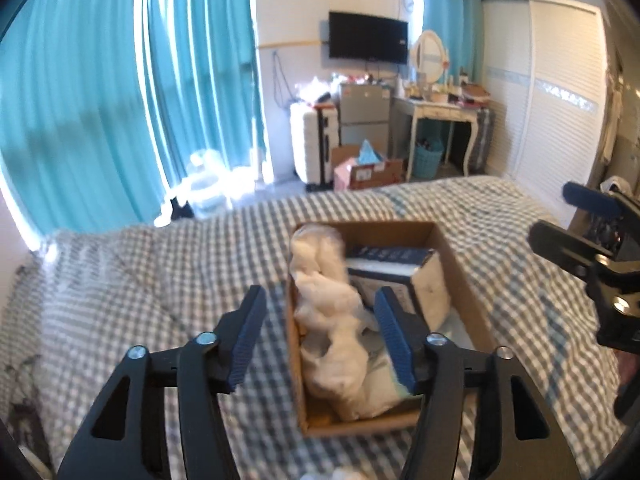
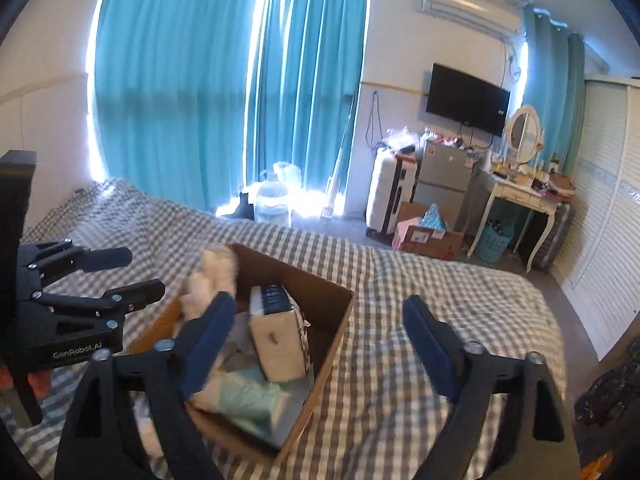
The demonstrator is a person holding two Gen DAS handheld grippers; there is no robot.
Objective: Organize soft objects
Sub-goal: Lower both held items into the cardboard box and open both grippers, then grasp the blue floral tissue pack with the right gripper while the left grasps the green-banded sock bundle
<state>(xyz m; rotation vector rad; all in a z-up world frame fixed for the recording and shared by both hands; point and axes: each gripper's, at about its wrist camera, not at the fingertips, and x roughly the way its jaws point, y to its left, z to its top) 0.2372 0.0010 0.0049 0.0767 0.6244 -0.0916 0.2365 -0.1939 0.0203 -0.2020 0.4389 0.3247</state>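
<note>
Nearest in the left wrist view, the left gripper [image 1: 320,340] hangs with its fingers spread wide and gripping nothing, straddling the left wall of a cardboard box [image 1: 460,264]. The box sits on a bed covered in a blue-and-white checked sheet [image 1: 140,280]. Inside it, a white fluffy soft item [image 1: 332,320] lies along the left side, partly blurred, with a white tissue pack with a dark blue top [image 1: 400,268] beside it and a pale green pack [image 2: 248,396] at the near end. The right gripper [image 2: 320,340] hovers above the box's right wall, fingers likewise wide and empty. Beyond the bed stand teal curtains [image 1: 120,100], a white suitcase [image 2: 386,196], a small fridge [image 2: 442,172], a wall-mounted television [image 2: 466,98] and a dressing table with an oval mirror [image 2: 524,130].
</note>
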